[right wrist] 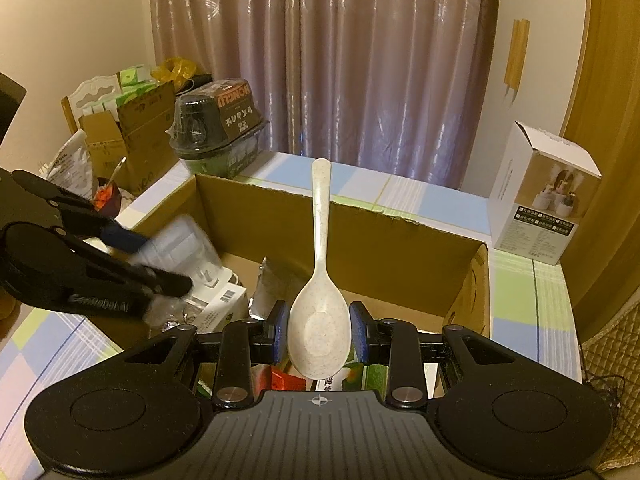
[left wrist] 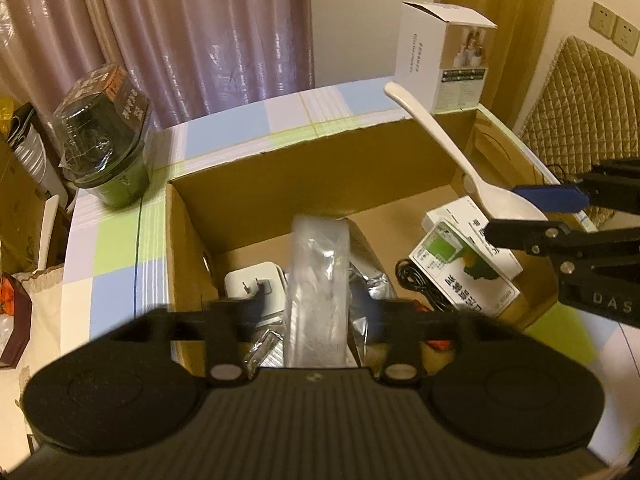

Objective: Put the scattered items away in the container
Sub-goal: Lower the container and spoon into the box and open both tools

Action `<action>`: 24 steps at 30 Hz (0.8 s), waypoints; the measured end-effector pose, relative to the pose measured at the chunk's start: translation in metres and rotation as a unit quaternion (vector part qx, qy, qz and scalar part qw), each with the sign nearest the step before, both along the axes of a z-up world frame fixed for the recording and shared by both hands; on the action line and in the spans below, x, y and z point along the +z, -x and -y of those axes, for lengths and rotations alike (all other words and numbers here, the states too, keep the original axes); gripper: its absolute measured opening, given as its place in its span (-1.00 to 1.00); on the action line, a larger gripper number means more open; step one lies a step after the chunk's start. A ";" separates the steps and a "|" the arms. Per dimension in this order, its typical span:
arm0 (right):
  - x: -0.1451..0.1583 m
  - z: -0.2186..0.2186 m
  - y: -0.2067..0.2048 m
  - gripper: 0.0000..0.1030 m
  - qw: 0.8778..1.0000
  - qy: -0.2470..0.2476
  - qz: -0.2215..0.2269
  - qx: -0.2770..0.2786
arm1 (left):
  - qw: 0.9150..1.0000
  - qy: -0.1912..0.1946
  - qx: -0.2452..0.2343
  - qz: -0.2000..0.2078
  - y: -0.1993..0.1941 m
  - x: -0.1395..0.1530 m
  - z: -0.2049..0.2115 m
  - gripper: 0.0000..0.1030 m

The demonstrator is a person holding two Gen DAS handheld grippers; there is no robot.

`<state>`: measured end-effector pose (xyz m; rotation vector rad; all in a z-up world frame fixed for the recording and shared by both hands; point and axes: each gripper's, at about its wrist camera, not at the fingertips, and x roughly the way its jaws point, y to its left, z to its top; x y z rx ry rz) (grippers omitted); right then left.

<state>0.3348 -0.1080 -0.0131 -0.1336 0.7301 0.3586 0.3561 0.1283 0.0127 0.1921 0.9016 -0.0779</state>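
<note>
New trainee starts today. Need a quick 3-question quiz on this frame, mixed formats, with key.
1. True or false: the right gripper holds the spoon by its bowl, handle pointing away.
2. What does the left gripper grip?
A. white charger
B. clear plastic bag
C. black cable
3. Fill in: the tall white carton stands ____ the cardboard box, on the table.

Key: 1 true; 2 B; 3 outside. Both grippers hang over the open box, loads not yet released. The charger and cable already lie inside.
</note>
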 end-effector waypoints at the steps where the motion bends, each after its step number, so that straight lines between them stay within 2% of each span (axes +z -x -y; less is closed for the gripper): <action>1: 0.000 0.000 0.000 -0.32 1.000 0.000 0.000 0.000 | 1.000 -0.003 -0.003 0.000 0.000 0.000 0.001 0.09; 24: -0.002 -0.011 -0.007 -0.32 1.000 0.002 -0.005 0.007 | 1.000 -0.006 -0.008 0.001 0.009 0.001 -0.010 0.15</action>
